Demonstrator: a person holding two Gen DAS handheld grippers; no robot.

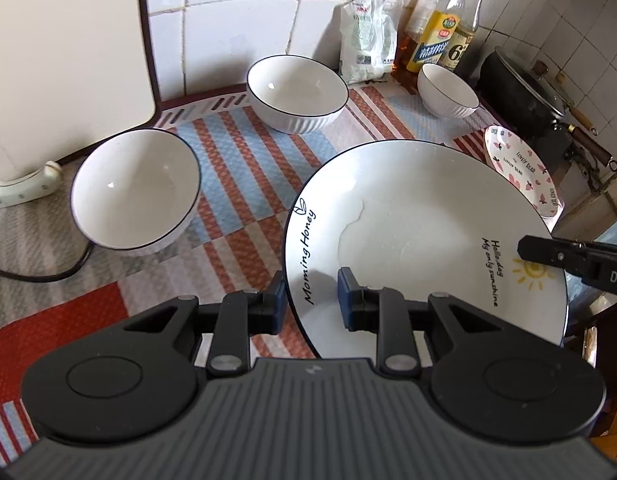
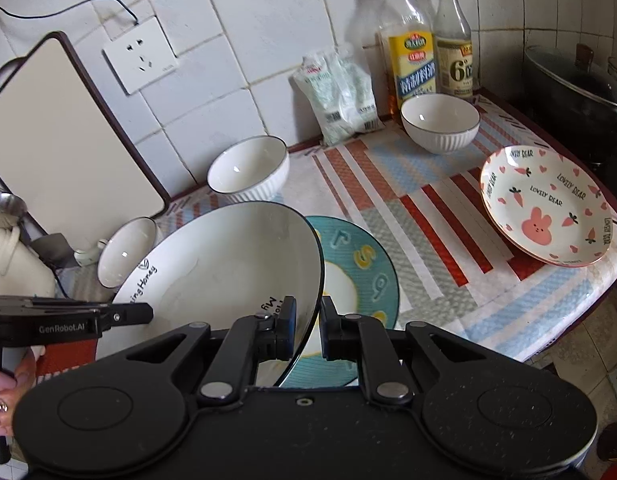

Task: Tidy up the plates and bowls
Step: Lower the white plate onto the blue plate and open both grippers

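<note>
Your left gripper (image 1: 312, 300) had its fingers clamped on the near rim of the white plate (image 1: 420, 216), and your right gripper (image 2: 308, 328) had its fingers pinched shut on the opposite rim, so the plate hung tilted between them above the striped worktop (image 2: 428, 216). A teal plate (image 2: 360, 264) lay just beyond and beneath your right fingers, three white bowls (image 1: 296, 92) stood farther ahead, and the pink rabbit plate (image 2: 548, 208) sat well off to the right.

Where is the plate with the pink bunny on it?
In the right wrist view, the bunny plate lies flat at the right end of the striped cloth, just past the nearest small white bowl and beside the dark pot.
</note>
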